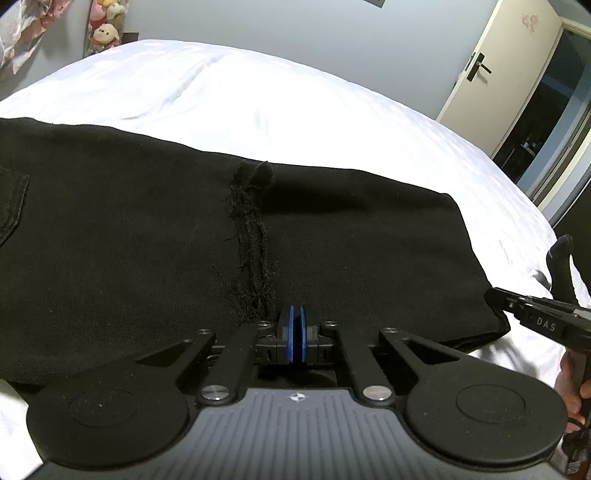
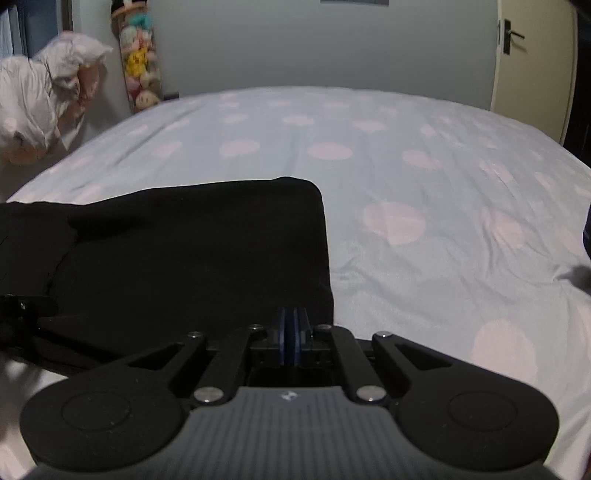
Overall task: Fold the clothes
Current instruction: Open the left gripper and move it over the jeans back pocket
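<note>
Tongs [image 1: 296, 332] over frayed black trousers [image 1: 147, 240]

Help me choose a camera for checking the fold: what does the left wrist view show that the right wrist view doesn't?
Only the left wrist view shows the frayed rip across the black pants, a back pocket and the right gripper at the hem. Only the right wrist view shows the sheet's pink dots and the crumpled white bedding. Both show the pants, bed, plush toys and door.
</note>
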Tool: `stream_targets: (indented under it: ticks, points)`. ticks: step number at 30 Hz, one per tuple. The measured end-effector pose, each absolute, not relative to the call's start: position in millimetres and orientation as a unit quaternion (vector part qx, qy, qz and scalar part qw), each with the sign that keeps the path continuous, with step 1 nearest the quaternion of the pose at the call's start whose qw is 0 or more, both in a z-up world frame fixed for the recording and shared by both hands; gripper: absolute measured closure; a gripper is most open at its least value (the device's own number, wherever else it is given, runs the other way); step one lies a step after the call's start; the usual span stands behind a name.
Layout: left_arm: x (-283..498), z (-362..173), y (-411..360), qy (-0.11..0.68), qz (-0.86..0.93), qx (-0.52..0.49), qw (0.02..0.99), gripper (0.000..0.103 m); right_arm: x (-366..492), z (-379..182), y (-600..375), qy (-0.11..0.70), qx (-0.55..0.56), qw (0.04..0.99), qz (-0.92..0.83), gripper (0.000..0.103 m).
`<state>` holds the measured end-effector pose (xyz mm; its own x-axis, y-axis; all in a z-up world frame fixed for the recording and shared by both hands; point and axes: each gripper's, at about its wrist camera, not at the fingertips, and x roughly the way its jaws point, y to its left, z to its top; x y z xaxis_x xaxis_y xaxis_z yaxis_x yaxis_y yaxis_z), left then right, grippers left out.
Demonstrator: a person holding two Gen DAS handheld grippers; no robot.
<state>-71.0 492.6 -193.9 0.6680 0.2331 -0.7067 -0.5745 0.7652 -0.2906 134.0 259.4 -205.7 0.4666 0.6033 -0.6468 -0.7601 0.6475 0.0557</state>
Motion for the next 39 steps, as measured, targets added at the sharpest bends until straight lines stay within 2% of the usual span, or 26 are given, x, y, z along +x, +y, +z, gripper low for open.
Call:
stream_targets:
  ticks: [3,5,7,11,13,19,23,25,30,35,37,39]
  points:
    - [-75,-183,487,0.331,0.255,-0.227,0.88,0.09,130,-205,257,0.32,-0.103,0.855,0.395,0.095]
    - [-84,-170,484,0.311,0.278,-0.209,0.884,0.078,126,-202,254,0.316,-0.082,0.861,0.39,0.095]
    - [-95,-158,487,0.289,0.299,-0.211,0.885,0.074,117,-200,250,0.305,-0.074,0.869,0.384,0.091]
    - [-125,-142,505,0.261,0.352,-0.24,0.867,0.068,103,-195,249,0.278,-0.088,0.878,0.379,0.089]
    - [-141,-138,516,0.255,0.387,-0.249,0.85,0.064,95,-195,248,0.269,-0.092,0.883,0.374,0.084]
    - [-197,-133,556,0.229,0.482,-0.309,0.787,0.063,76,-194,252,0.252,-0.105,0.89,0.366,0.082]
    - [-235,-129,577,0.208,0.537,-0.324,0.751,0.051,65,-195,257,0.245,-0.122,0.888,0.369,0.079]
    - [-254,-129,586,0.194,0.56,-0.332,0.734,0.05,61,-196,260,0.242,-0.129,0.889,0.368,0.078]
    - [-308,-149,614,0.124,0.595,-0.436,0.664,0.047,56,-194,264,0.241,-0.127,0.893,0.359,0.077]
    - [-339,-193,639,0.024,0.537,-0.567,0.624,0.046,51,-193,273,0.232,-0.129,0.894,0.361,0.077]
    - [-340,-205,642,0.009,0.537,-0.581,0.612,0.039,49,-192,278,0.227,-0.132,0.893,0.366,0.077]
    - [-339,-210,644,-0.006,0.529,-0.581,0.618,0.037,47,-193,283,0.222,-0.136,0.891,0.371,0.077]
